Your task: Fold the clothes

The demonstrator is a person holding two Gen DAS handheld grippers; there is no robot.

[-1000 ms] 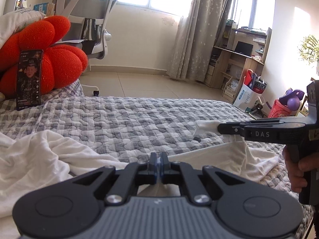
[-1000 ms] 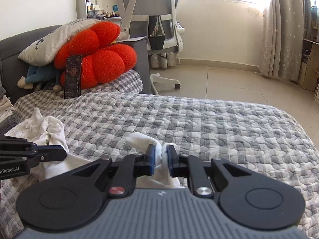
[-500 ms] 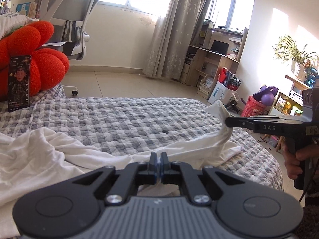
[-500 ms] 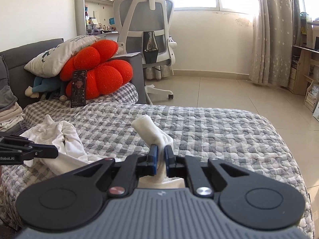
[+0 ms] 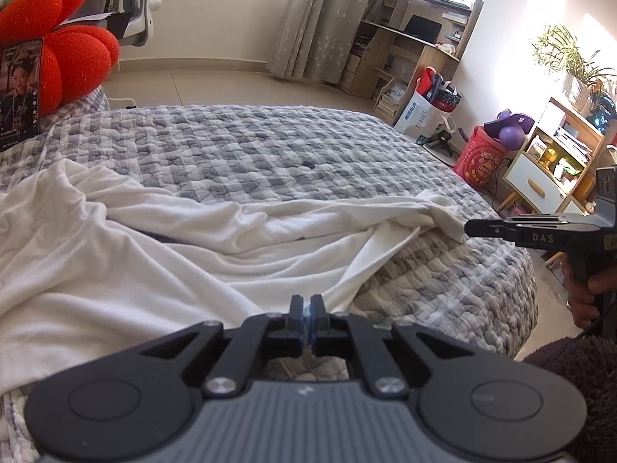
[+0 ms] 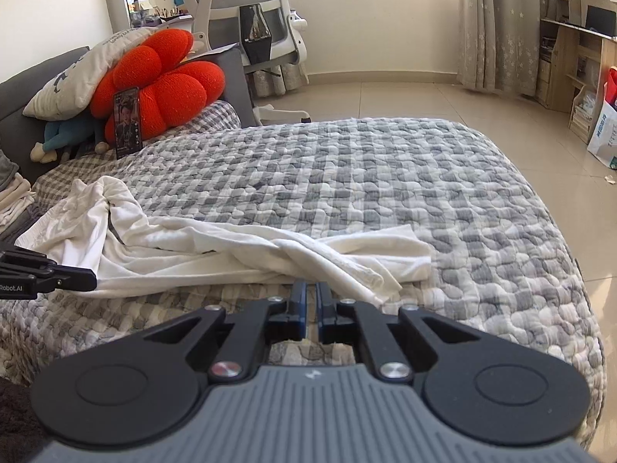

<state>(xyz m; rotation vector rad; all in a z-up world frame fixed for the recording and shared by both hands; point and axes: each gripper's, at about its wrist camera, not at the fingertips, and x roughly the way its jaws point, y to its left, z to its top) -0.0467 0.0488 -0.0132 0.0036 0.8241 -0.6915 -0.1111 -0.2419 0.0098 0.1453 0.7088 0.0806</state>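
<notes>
Left tongs (image 5: 307, 310) tight on white garment (image 5: 154, 254)

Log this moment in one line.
left gripper: shut on garment edge | right gripper: closing on garment corner | garment: stretched across bed

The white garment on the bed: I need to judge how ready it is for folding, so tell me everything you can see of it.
The white garment is soft, plain, thin-looking cloth, lying crumpled and stretched sideways along the near edge of the grey checked quilt. Its left end is bunched in folds; a twisted ridge crosses its middle. The left gripper is shut on its near hem. The right gripper is closing at its other end; whether cloth sits between those pads cannot be told.
</notes>
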